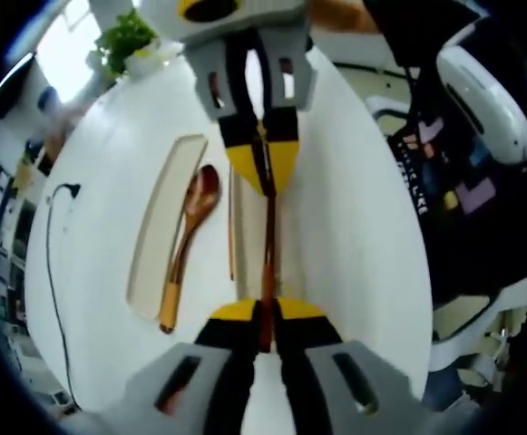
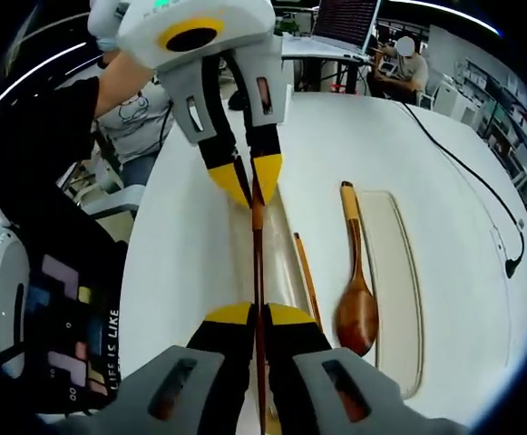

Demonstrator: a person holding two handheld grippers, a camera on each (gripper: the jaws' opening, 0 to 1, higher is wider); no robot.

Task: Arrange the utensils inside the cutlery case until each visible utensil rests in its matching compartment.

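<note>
A dark brown chopstick point(image 1: 268, 237) is held level between both grippers, one at each end. My left gripper point(image 1: 265, 313) is shut on one end, my right gripper point(image 1: 263, 172) on the other. In the right gripper view the same chopstick point(image 2: 258, 263) runs from my right gripper point(image 2: 259, 317) to the left gripper point(image 2: 251, 190). It hangs over the narrow pale cutlery case point(image 2: 283, 263). A second chopstick point(image 2: 307, 281) lies along the case edge. A wooden spoon point(image 2: 356, 294) rests between it and the beige lid point(image 2: 397, 290).
The round white table point(image 2: 336, 136) carries a black cable point(image 2: 481, 195) near its edge. A potted plant point(image 1: 127, 41) stands at one rim, a laptop point(image 2: 345, 18) on a far desk. A seated person point(image 2: 406, 63) is behind. Dark clothing point(image 2: 54, 299) lies beside the table.
</note>
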